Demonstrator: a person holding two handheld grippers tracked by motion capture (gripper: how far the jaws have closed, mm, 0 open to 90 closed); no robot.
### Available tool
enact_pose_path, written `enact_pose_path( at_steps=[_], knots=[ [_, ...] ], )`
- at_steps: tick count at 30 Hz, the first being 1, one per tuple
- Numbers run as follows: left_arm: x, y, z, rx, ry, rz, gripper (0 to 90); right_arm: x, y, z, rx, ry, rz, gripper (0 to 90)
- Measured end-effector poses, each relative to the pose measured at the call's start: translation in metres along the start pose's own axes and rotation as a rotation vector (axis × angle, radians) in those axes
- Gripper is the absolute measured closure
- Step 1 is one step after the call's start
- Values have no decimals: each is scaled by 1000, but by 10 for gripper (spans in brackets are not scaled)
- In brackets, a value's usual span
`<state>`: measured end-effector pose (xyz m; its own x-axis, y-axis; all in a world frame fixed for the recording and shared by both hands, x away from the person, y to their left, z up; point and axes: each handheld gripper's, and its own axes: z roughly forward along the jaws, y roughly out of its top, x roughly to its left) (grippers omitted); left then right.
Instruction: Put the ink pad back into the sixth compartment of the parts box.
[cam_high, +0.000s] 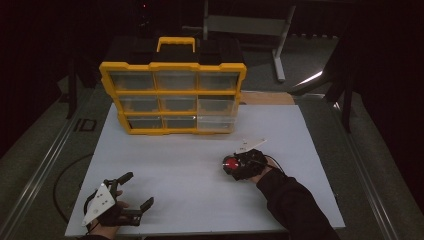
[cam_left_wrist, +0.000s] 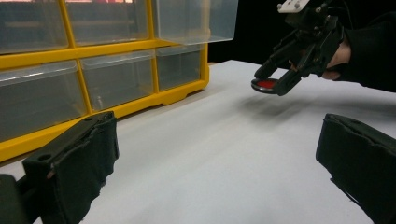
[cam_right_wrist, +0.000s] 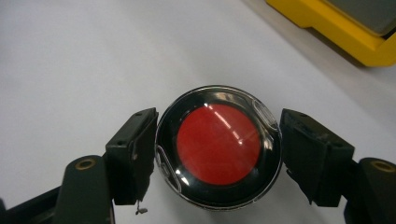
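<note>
Round case (cam_right_wrist: 218, 147): a flat disc with a glossy black rim, a clear domed lid and a matt red centre; light streaks glint across the lid.
Where it is: clamped between the pads of the right gripper (cam_high: 236, 164), held clear of the white table (cam_high: 200, 165), at about 4 o'clock from the organiser in the high view.
In the left gripper view: the case (cam_left_wrist: 266, 85) sits level, its shadow a soft smear on the table below.
Right gripper: jaws closed on the case's rim from both sides; black, blocky pads, one frayed at its lower corner.
Right hand: dark sleeve coming in from 5 o'clock, gripper tipped downward toward the table.
Left gripper (cam_high: 134, 195): jaws spread wide with nothing between them, pads covered in rough black fabric; it sits low at 7 o'clock on the table, grey three-cornered plate on top.
Organiser (cam_high: 172, 92): yellow plastic frame, clear drawers in three rows, black top with a yellow handle, standing at 12 o'clock.
Table surface: smooth, matt, white.
</note>
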<state>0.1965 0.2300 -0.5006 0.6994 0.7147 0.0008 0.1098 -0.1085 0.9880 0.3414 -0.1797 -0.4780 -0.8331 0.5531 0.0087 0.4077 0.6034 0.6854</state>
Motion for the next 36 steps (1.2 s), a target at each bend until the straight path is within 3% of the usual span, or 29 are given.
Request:
enact_pose_path(
  at_steps=[36],
  knots=[
    [0, 0, 0, 5, 1, 2, 0, 18, 41, -50, -70, 52, -95, 298]
  ],
)
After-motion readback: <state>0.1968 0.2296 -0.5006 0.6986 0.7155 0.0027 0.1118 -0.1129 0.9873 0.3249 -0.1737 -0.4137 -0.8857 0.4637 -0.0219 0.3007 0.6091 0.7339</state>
